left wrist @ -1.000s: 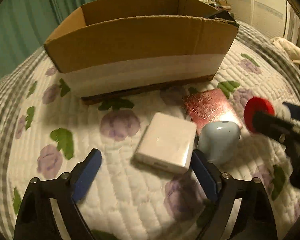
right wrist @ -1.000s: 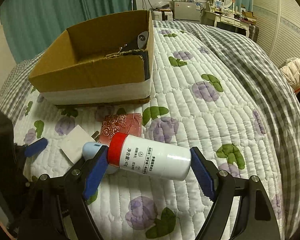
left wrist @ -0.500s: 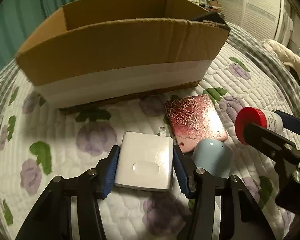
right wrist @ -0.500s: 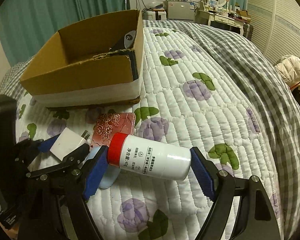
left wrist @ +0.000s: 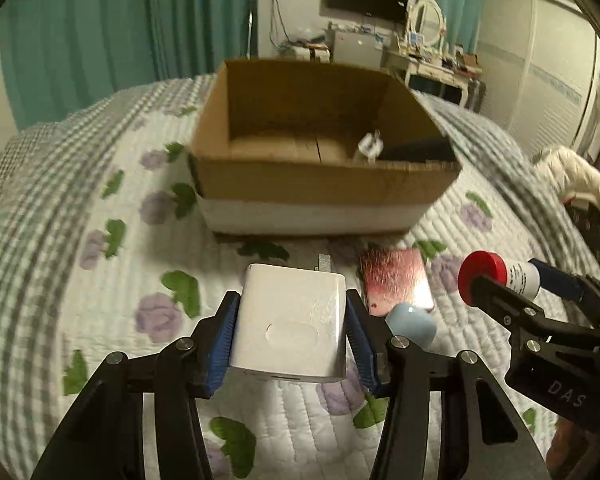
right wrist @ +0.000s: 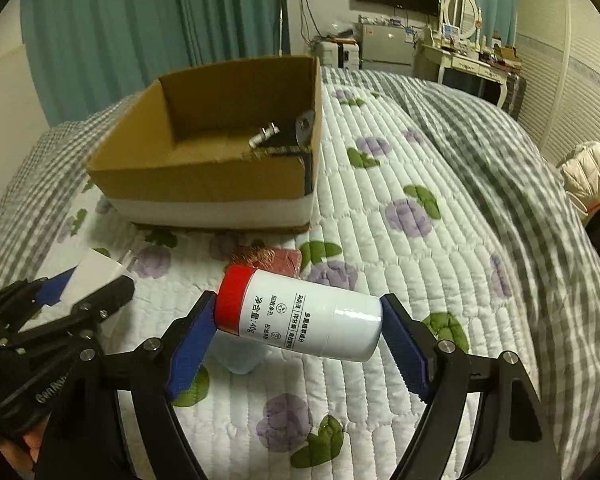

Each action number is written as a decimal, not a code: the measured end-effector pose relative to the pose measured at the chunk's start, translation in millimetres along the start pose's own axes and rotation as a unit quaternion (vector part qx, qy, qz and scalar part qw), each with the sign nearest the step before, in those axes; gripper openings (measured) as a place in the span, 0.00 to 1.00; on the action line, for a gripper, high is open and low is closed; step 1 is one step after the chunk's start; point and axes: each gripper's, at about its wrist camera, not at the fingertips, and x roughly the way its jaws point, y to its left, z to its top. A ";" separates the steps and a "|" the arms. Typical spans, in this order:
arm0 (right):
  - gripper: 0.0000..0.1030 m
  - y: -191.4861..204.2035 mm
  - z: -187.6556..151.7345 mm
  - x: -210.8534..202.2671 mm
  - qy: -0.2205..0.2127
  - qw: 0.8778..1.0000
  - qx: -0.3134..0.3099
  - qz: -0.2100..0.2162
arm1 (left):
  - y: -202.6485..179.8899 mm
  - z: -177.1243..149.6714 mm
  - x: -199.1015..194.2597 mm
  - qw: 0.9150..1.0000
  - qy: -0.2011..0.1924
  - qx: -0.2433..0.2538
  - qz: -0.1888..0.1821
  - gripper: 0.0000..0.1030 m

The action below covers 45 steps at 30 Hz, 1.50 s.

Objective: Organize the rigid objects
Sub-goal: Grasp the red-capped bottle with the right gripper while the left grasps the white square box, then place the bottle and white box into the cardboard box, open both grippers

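My left gripper (left wrist: 290, 340) is shut on a white plug adapter (left wrist: 292, 320) and holds it above the quilt; it also shows in the right wrist view (right wrist: 96, 276). My right gripper (right wrist: 300, 338) is shut on a white bottle with a red cap (right wrist: 300, 316), held lying sideways above the bed, also seen in the left wrist view (left wrist: 500, 274). An open cardboard box (left wrist: 320, 184) (right wrist: 204, 180) stands ahead of both, with a few small items in its right corner. A red patterned card (left wrist: 396, 280) and a pale blue object (left wrist: 410, 324) lie on the quilt.
The bed has a white quilt with purple flowers (right wrist: 380, 240) and a grey checked blanket (right wrist: 500, 152) to the right. A white garment (right wrist: 592, 172) lies at the far right. Teal curtains (right wrist: 140, 40) and furniture stand behind.
My left gripper closed on the white adapter and lifted it off the quilt. Both grippers rose with their objects, so the box's inside now shows.
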 end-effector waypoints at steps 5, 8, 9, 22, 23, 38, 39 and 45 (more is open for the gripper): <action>0.78 9.5 28.1 -27.9 -0.037 0.999 -0.017 0.015 | 11.4 23.5 -24.5 1.000 -0.025 -0.014 -0.003 0.51; 0.78 17.4 53.0 -44.5 -0.058 0.998 -0.033 0.007 | 17.7 45.0 -38.6 0.999 -0.051 -0.017 0.003 0.51; 0.78 19.4 62.4 -49.6 -0.066 0.997 -0.037 0.012 | 19.7 52.2 -41.4 0.998 -0.058 -0.019 0.005 0.51; 0.78 40.5 173.1 -37.0 -0.115 0.991 -0.058 0.046 | 33.5 141.7 -25.8 0.995 -0.096 -0.013 0.028 0.51; 0.78 41.5 180.9 -29.9 -0.115 0.991 -0.059 0.047 | 32.6 144.2 -21.2 0.995 -0.094 -0.009 0.027 0.51; 0.78 39.2 181.9 58.8 -0.070 0.994 -0.083 0.034 | 11.9 130.4 66.3 0.999 -0.038 0.031 0.015 0.51; 0.78 36.7 180.1 60.7 -0.067 0.994 -0.081 0.035 | 9.8 128.4 68.3 0.999 -0.038 0.035 0.017 0.51; 0.78 25.5 180.9 62.0 -0.065 0.995 -0.074 0.035 | 3.1 122.5 73.8 0.998 -0.038 0.044 0.038 0.64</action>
